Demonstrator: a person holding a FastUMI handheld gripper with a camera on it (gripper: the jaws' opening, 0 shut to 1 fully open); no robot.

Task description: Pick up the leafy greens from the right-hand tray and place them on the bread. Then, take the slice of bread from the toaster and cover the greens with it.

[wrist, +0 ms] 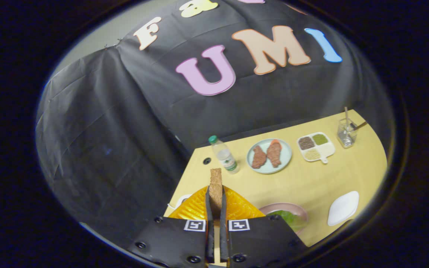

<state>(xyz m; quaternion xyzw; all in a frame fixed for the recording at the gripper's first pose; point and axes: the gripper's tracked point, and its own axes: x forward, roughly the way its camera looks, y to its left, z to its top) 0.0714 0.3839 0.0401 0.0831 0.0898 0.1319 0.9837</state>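
My gripper [215, 193] is shut on a brown slice of bread [216, 184], held edge-on between both fingers and sticking out ahead of them, lifted above the table. Right under the fingers sits the orange ribbed toaster [196, 210]. Just to the right of the fingers a pinkish plate [289, 208] holds leafy greens [288, 217], partly hidden by the gripper body; whether bread lies under the greens I cannot tell.
Beyond the slice on the yellow table [311, 182] stand a small water bottle [225, 155], a pale blue plate with meat pieces [269, 155], a divided white dish of seasonings [315, 146] and a glass with utensils [346, 133]. A white tray [343, 207] lies at the right.
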